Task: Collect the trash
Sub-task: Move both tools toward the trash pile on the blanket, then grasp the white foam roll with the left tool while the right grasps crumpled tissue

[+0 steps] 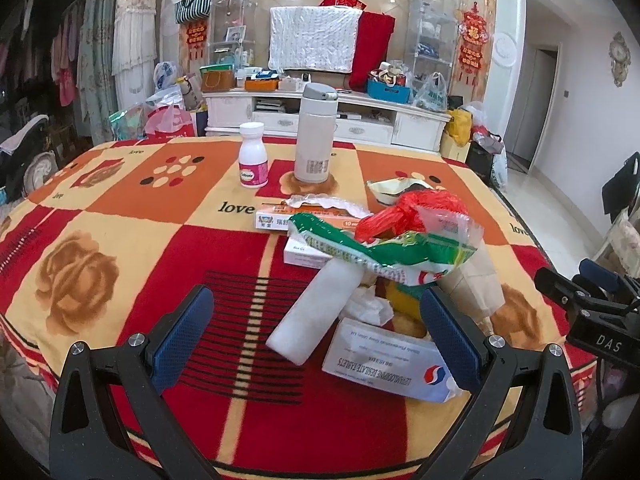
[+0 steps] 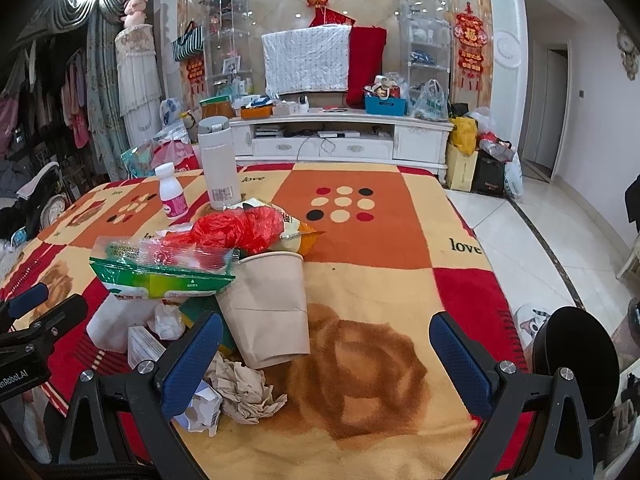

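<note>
A pile of trash lies on the blanket-covered table (image 1: 120,208): a green and white plastic wrapper (image 1: 380,248), a red plastic bag (image 1: 412,210), a white foam block (image 1: 316,316), crumpled tissue (image 1: 366,308), white medicine boxes (image 1: 388,356) and a brown paper cup (image 1: 476,280). My left gripper (image 1: 316,340) is open, its fingers on either side of the foam block and box. In the right wrist view the paper cup (image 2: 268,304) lies tipped beside the wrapper (image 2: 160,272) and crumpled brown paper (image 2: 244,392). My right gripper (image 2: 326,364) is open and empty, just right of the pile.
A white thermos (image 1: 314,134) and a white pill bottle with a pink label (image 1: 253,156) stand at the table's far side. A black round object (image 2: 576,360) sits at the table's right edge. A white TV cabinet (image 2: 340,136) and bags stand beyond.
</note>
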The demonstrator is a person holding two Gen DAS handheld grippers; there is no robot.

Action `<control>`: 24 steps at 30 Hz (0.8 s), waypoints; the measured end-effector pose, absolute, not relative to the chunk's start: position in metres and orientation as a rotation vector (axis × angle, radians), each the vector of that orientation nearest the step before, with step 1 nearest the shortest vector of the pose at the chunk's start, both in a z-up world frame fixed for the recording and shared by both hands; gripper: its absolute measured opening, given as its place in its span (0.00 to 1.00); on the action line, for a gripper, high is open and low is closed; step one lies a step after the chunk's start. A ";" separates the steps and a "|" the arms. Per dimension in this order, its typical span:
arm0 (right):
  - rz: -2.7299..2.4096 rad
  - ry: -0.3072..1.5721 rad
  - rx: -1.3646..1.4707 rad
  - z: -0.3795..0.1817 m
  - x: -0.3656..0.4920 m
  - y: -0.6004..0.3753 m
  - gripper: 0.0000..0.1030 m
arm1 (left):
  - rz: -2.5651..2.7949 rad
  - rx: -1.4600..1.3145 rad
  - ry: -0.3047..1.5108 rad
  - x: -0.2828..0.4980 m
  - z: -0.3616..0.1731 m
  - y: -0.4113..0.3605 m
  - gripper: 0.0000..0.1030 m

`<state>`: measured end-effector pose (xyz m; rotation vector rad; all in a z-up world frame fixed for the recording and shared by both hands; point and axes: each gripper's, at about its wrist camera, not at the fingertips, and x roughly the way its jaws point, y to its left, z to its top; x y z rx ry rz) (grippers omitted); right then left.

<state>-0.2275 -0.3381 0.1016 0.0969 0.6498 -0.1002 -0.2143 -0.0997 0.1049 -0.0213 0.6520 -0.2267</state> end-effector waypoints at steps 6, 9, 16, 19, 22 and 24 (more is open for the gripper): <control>-0.098 0.665 0.091 0.098 -0.227 -0.340 0.99 | -0.218 -0.018 0.665 -0.212 0.101 -0.090 1.00; -0.093 0.674 0.083 0.096 -0.228 -0.340 0.99 | -0.220 -0.024 0.678 -0.211 0.099 -0.086 1.00; -0.063 0.685 0.076 0.091 -0.232 -0.342 0.99 | -0.225 -0.032 0.706 -0.209 0.092 -0.079 1.00; -0.032 0.696 0.077 0.088 -0.234 -0.343 0.98 | -0.238 -0.036 0.716 -0.207 0.091 -0.078 1.00; 0.008 0.724 0.084 0.082 -0.237 -0.343 0.87 | -0.252 -0.020 0.731 -0.202 0.087 -0.080 1.00; 0.040 0.756 0.103 0.075 -0.237 -0.343 0.82 | -0.252 -0.010 0.747 -0.198 0.084 -0.080 1.00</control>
